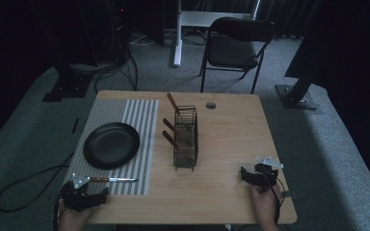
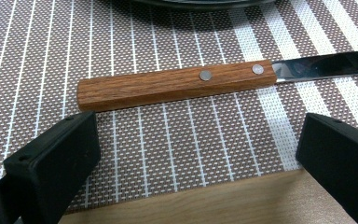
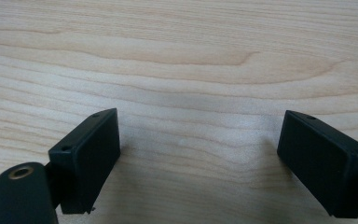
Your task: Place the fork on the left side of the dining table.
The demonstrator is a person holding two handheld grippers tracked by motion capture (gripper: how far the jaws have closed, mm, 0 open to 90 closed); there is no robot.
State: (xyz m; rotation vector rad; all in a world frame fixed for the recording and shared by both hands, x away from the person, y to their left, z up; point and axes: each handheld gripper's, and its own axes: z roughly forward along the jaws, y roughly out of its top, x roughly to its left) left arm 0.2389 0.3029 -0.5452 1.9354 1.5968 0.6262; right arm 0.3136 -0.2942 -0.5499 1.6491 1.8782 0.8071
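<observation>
A knife with a wooden handle (image 2: pixel 177 85) and steel blade (image 2: pixel 326 64) lies flat on the striped placemat (image 1: pixel 139 120), below a black plate (image 1: pixel 111 145). In the high view the knife (image 1: pixel 113 180) sits near the mat's front edge. My left gripper (image 2: pixel 198 154) is open just short of the handle, touching nothing; it rests at the table's front left (image 1: pixel 84 197). My right gripper (image 3: pixel 198 158) is open over bare wood at the front right (image 1: pixel 257 175), with nothing between its jaws.
A wire cutlery basket (image 1: pixel 186 137) stands mid-table with several wooden-handled utensils in it. A cable hole (image 1: pixel 210 105) sits near the far edge. A folding chair (image 1: pixel 236 45) and stands are beyond the table. A cable (image 1: pixel 24 185) trails on the floor at left.
</observation>
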